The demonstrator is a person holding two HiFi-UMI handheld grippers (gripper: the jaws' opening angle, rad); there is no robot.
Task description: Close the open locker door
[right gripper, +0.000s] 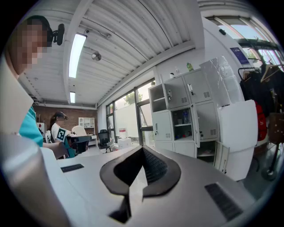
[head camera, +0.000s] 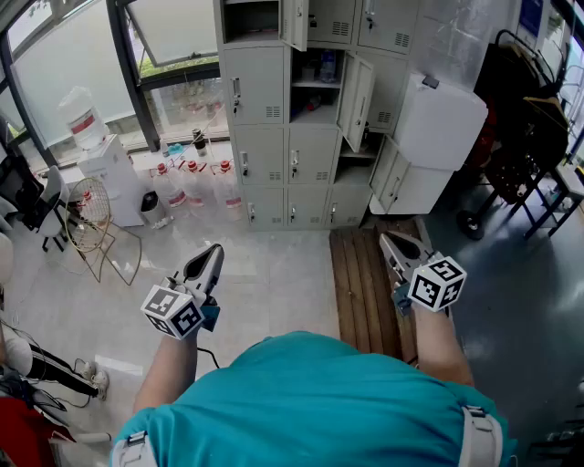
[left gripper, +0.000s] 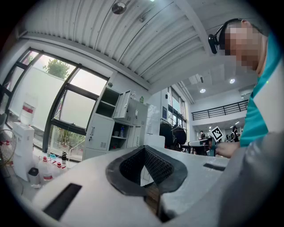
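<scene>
- The locker bank (head camera: 274,109) is pale grey sheet metal. It stands against the far side of the room, well apart from both claws, and its closed doors carry small handles and slotted vents.
- The open locker door (head camera: 358,98) belongs to a middle-row compartment. It is a flat, tall rectangle with its long axis upright, hinged at the compartment's right edge.
- The door is swung out into the room, so its inner face is turned toward the left of the head view.
- Behind it, the compartment shows a shelf with a bottle (head camera: 327,67) on it.
- A top-row door (head camera: 294,23) and a lower door (head camera: 384,171) also stand ajar.
- The left claw (head camera: 212,257) is held roughly level and aimed at the lockers. Its jaws are pressed together with nothing between them, and its dark pads are ribbed.
- The right claw (head camera: 400,248) also points at the lockers. Its jaws meet at the tips and hold nothing.
- Each claw carries a cube with black-and-white square markers.
- A slatted wooden pallet (head camera: 363,283) lies on the pale tiled floor (head camera: 265,274) beneath the right claw.
- A bulky white wrapped box (head camera: 438,119) sits just to the right of the lockers.
</scene>
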